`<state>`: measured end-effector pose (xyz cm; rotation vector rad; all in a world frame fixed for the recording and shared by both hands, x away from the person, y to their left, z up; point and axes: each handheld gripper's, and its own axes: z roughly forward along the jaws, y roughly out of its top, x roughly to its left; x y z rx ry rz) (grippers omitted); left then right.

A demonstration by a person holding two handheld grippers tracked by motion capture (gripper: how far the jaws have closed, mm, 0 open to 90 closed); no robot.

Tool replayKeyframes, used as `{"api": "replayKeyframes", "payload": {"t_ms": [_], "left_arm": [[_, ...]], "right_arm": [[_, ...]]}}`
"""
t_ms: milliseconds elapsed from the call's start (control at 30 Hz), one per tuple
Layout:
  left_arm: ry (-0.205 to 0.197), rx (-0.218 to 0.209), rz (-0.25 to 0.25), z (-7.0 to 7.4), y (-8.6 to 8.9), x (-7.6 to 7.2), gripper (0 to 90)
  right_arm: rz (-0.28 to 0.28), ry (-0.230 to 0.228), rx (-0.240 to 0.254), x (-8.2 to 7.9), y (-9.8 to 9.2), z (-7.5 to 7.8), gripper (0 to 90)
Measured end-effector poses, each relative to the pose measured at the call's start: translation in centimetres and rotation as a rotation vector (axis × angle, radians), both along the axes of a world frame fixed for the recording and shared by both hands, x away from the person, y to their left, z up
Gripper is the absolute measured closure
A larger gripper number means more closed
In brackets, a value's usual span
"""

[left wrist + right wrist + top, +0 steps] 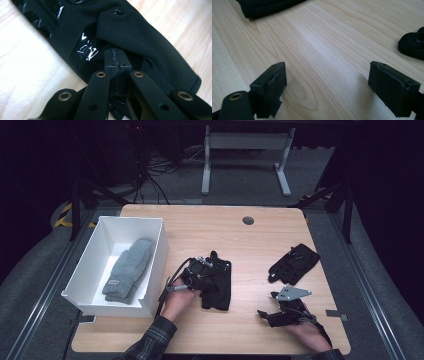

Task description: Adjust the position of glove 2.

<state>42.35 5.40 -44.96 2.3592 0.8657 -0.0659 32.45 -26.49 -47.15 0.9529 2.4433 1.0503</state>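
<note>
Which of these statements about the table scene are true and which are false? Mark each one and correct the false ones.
1. The left gripper is shut on the black fabric glove in the middle of the table. True.
2. The grey knitted mitten lies on the wooden table beside the box. False: it lies inside the white rectangular box.
3. The right gripper is open over bare wood. True.
4. The right gripper holds the second black glove. False: that glove lies apart from it, farther up the table.
</note>
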Motion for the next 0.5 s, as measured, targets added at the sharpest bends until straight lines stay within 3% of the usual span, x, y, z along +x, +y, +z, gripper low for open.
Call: {"api": "replayKeyframes", "payload": {"t_ms": [500], "left_arm": [[-0.007,-0.012,-0.169,-0.1,-1.4,-3.2,90.0]], "right_arm": [[0.0,0.0,0.0,0.0,0.0,0.0,15.8]]}}
